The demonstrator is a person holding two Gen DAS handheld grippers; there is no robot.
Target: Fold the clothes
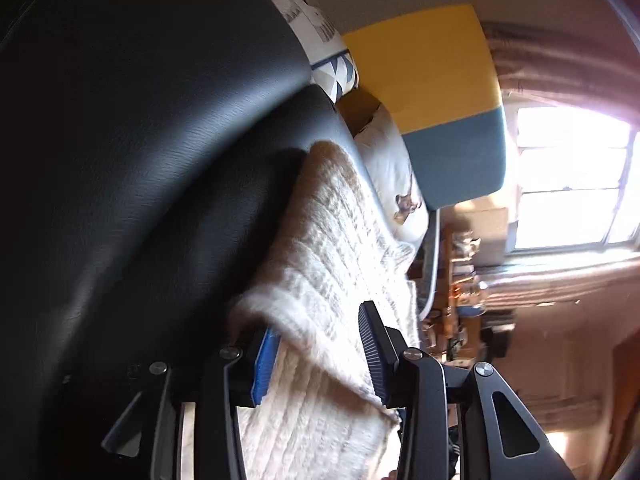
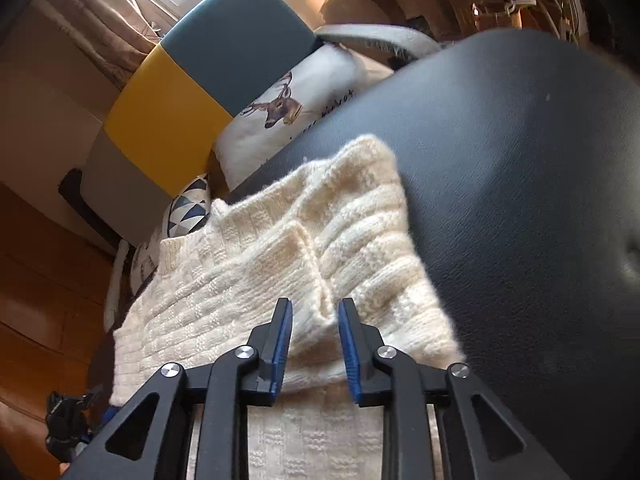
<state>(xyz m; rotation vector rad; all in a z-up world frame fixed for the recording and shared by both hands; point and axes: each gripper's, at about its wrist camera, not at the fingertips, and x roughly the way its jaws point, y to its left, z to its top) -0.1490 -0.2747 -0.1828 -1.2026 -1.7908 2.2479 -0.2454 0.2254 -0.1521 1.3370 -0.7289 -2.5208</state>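
Lying on a black padded surface (image 2: 520, 184), a cream knitted sweater (image 2: 280, 248) is seen with at least one layer already doubled over another: a ribbed edge runs across the upper layer in the right wrist view, and a turned-over flap shows in the left wrist view. The garment is therefore judged to be partly folded, though how many folds have been made, or are wanted, cannot be settled from these views. Its near part hangs or extends toward the cameras and is cut off by the frame.

The right claw (image 2: 314, 344) is held with a narrow gap between its blue pads, a small pucker of knit standing between them; whether it is pinched cannot be told. The left claw (image 1: 320, 356) is spread wide, with the folded edge of the sweater passing between its pads and not gripped.

A cushion with a deer print (image 2: 280, 112) and a yellow and blue chair back (image 2: 192, 92) are seen behind the surface.
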